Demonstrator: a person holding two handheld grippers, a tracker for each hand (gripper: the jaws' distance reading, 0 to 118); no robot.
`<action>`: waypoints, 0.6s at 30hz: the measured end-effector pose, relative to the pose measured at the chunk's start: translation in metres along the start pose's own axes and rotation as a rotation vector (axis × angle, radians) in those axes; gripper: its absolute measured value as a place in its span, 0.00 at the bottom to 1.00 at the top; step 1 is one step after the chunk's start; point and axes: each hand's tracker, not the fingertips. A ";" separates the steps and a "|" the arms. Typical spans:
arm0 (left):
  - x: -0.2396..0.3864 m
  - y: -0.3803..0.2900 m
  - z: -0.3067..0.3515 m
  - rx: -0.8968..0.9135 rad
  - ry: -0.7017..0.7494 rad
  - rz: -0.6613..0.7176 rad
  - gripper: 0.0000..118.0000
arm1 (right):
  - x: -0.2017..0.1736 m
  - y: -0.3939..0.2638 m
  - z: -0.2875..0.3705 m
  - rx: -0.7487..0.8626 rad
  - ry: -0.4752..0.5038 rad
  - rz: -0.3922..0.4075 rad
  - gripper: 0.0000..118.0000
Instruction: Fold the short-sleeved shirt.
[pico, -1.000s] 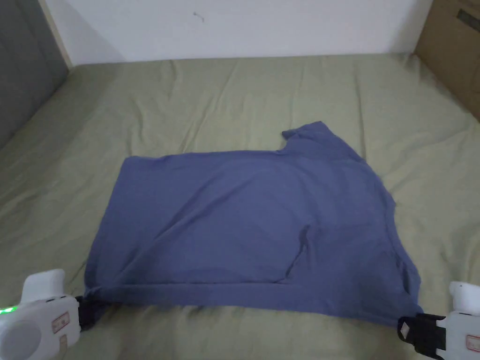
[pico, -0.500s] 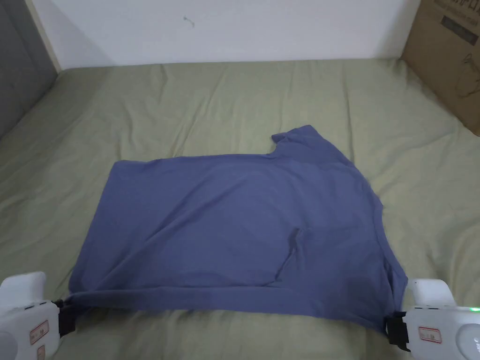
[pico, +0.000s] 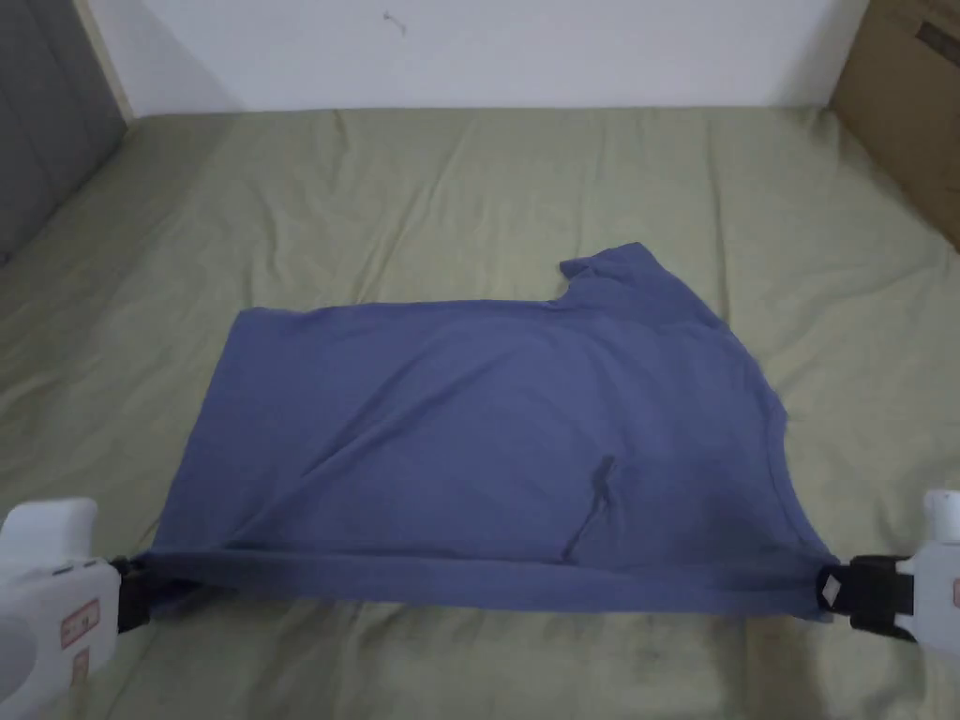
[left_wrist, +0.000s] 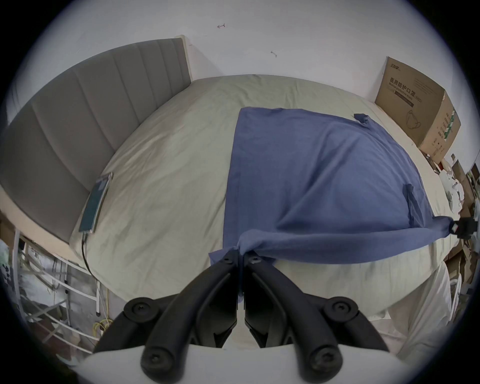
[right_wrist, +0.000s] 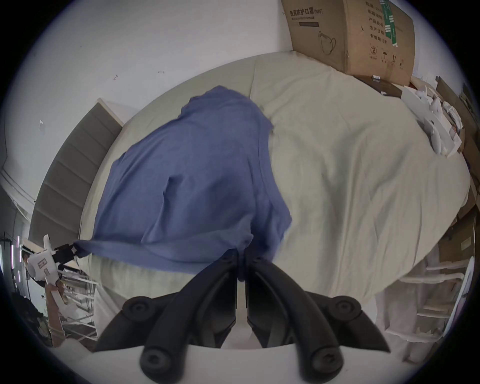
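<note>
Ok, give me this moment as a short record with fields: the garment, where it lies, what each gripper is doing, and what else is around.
garment: blue shirt, near edge lifted and stretched taut
surface: green bed sheet
left gripper: shut on the near left corner
right gripper: shut on the near right corner
nearby: cardboard box at the bed's far right, grey headboard on the left

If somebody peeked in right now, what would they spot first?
Probably the big blue shirt spread out in the middle of the green bed. Its near edge is stretched tight between the left gripper and the right gripper, each one shut on a corner of the cloth. A brown cardboard box stands at the far right corner.
</note>
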 end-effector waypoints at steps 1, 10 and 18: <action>0.000 0.012 -0.004 -0.003 0.004 -0.005 0.02 | -0.004 0.013 -0.004 0.010 -0.008 0.003 0.04; 0.006 0.097 -0.068 -0.027 -0.015 -0.041 0.04 | -0.018 0.124 -0.068 0.029 -0.023 -0.043 0.04; 0.007 0.106 -0.091 -0.062 -0.026 -0.010 0.83 | -0.020 0.148 -0.107 -0.002 -0.114 -0.085 0.83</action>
